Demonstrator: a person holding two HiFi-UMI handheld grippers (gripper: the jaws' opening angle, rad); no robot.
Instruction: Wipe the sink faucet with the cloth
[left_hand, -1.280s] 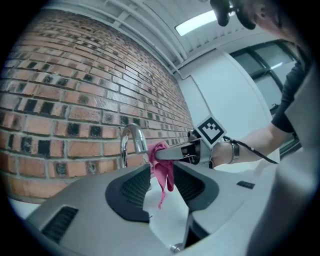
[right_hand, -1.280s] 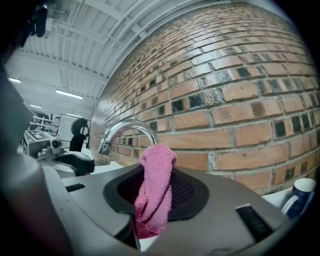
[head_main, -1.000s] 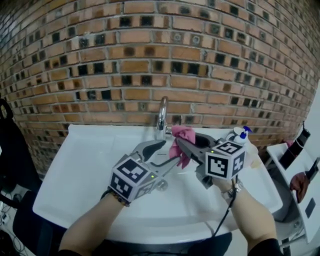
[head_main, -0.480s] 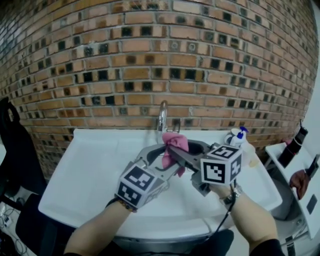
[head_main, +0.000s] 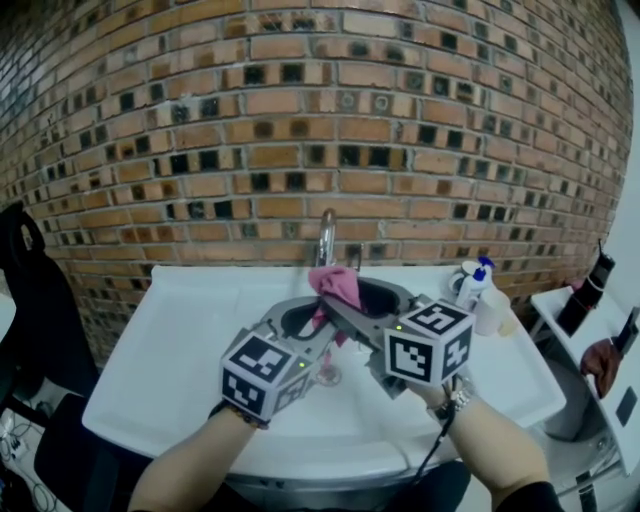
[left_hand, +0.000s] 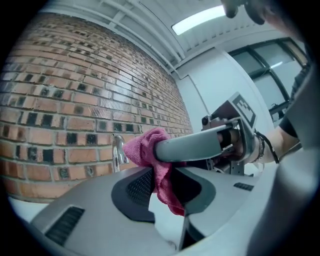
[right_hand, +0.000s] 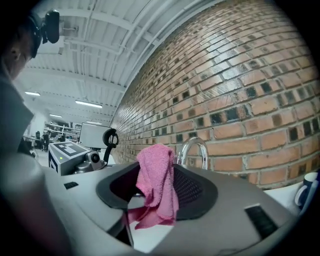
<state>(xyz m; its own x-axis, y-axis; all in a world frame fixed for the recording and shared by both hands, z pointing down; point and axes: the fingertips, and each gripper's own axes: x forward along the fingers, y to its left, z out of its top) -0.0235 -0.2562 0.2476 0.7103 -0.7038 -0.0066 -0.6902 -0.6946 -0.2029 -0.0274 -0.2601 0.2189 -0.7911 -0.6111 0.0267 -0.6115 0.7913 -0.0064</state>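
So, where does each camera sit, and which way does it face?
Head view: on the person's head, facing steeply down at the sink, faucet and cloth; forearms, left gripper and right gripper show.
Left gripper view: on that gripper, facing the brick wall along its jaws, which have just been closing on the cloth; the right gripper's jaw crosses.
Right gripper view: on that gripper, facing the faucet along its jaws, which have just been opening, cloth between them.
Shared: both gripper views show cloth and faucet.
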